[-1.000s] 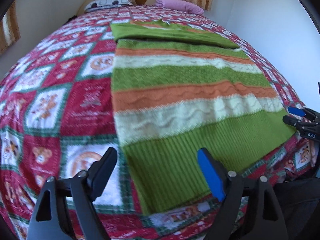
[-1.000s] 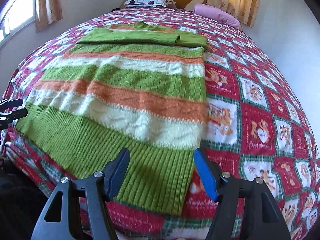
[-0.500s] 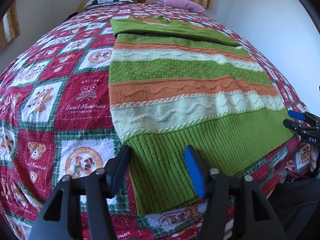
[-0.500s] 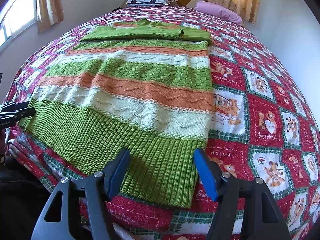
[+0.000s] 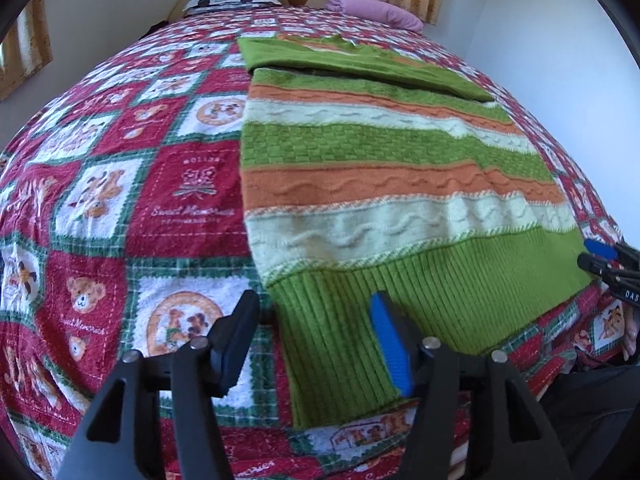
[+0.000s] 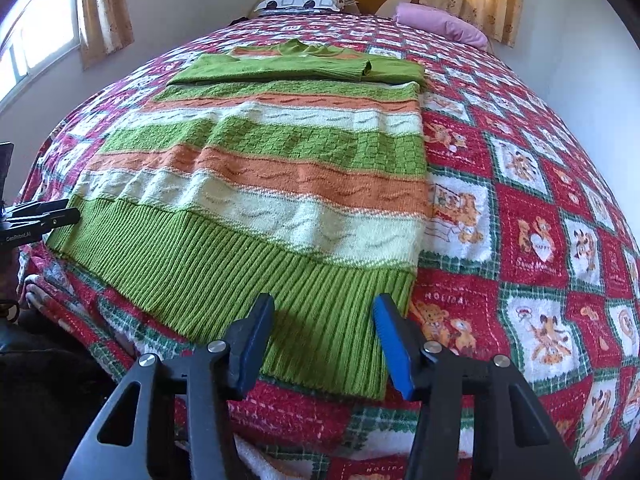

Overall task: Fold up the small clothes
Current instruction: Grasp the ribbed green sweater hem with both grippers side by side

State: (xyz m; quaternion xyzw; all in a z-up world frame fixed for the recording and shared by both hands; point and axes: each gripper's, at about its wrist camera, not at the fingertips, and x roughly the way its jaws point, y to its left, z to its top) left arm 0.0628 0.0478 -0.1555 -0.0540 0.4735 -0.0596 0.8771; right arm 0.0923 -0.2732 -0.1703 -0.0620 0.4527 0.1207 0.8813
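A knitted sweater (image 5: pixel 380 184) with green, orange and cream stripes lies flat on the bed, sleeves folded across its far end; it also shows in the right wrist view (image 6: pixel 280 184). My left gripper (image 5: pixel 316 340) is open, its jaws straddling the near left corner of the green ribbed hem (image 5: pixel 336 344). My right gripper (image 6: pixel 324 340) is open, its jaws straddling the near right corner of the hem (image 6: pixel 328 312). Each gripper shows at the edge of the other's view: the right (image 5: pixel 608 264) and the left (image 6: pixel 44 216).
The bed carries a red, white and green teddy-bear quilt (image 5: pixel 120 200) that also shows in the right wrist view (image 6: pixel 520 220). A patterned pillow (image 6: pixel 300 2) and a pink pillow (image 6: pixel 440 24) lie by the headboard. Walls stand on the right, a curtained window on the left.
Both grippers have moved down and in toward the hem corners. The left gripper's jaws have narrowed somewhat. The sweater has not moved.
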